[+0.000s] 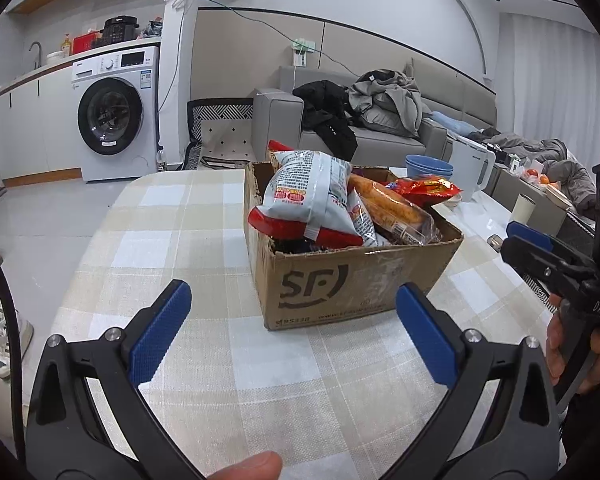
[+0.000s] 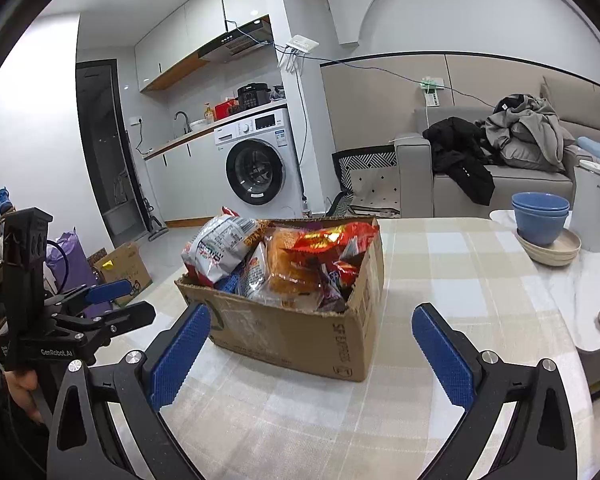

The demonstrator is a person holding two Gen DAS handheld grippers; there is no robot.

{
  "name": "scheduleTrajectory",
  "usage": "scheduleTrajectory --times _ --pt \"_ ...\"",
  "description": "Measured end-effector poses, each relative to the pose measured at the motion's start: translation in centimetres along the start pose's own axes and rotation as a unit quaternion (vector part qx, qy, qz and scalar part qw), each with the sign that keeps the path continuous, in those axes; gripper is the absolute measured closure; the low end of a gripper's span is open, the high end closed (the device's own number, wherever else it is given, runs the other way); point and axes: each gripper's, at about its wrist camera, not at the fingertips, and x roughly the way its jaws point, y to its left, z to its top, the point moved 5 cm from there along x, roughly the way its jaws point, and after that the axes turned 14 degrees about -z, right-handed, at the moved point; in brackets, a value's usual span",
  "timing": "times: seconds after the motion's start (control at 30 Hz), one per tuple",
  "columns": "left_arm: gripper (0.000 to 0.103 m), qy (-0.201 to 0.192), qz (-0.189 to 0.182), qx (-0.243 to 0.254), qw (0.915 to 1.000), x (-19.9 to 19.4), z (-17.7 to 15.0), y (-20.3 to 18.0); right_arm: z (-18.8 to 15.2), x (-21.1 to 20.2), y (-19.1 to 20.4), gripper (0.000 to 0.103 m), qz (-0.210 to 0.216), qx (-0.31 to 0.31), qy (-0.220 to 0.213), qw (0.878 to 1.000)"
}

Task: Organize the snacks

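Snacks [image 1: 316, 196] filled an open cardboard box [image 1: 352, 280] that sat toward the middle of the checked surface [image 1: 160, 248] — a pale bag on top, an orange packet and a red one beside it. Behind lay a small flat: a washing machine [image 1: 114, 116] under a kitchen counter, and a grey sofa [image 1: 380, 132] heaped with clothes. Bare cloth lay in front of the box and to its left, up to the surface's rounded near-left edge. The left gripper [image 1: 292, 328] hung wide apart over that cloth with nothing between its fingers, and the right gripper [image 2: 312, 356] stood equally spread and empty just short of the box. Only the right wrist view showed the blue bowls [image 2: 540, 216] stacked on a shallow dish beside a white kettle [image 2: 594, 208] in full, plus a second carton [image 2: 120, 268] on the floor; only the left showed shoes [image 1: 0, 332] below the surface's edge.
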Motion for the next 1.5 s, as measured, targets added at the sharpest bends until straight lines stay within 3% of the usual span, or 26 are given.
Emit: scheduleTrajectory --times 0.47,0.73,1.5 --pt "0.001 -0.028 0.008 0.024 0.9993 0.0 -2.4 -0.8 -2.6 -0.8 0.4 0.000 0.011 0.008 -0.020 1.000" --pt "0.001 -0.038 0.008 0.024 0.9990 0.4 -3.2 -0.4 -3.2 -0.9 1.2 0.000 0.002 -0.017 -0.030 0.999" --pt "0.001 -0.036 0.016 0.037 0.9985 0.9 -3.9 -0.8 -4.0 0.2 0.9 0.000 -0.012 -0.012 -0.024 1.000"
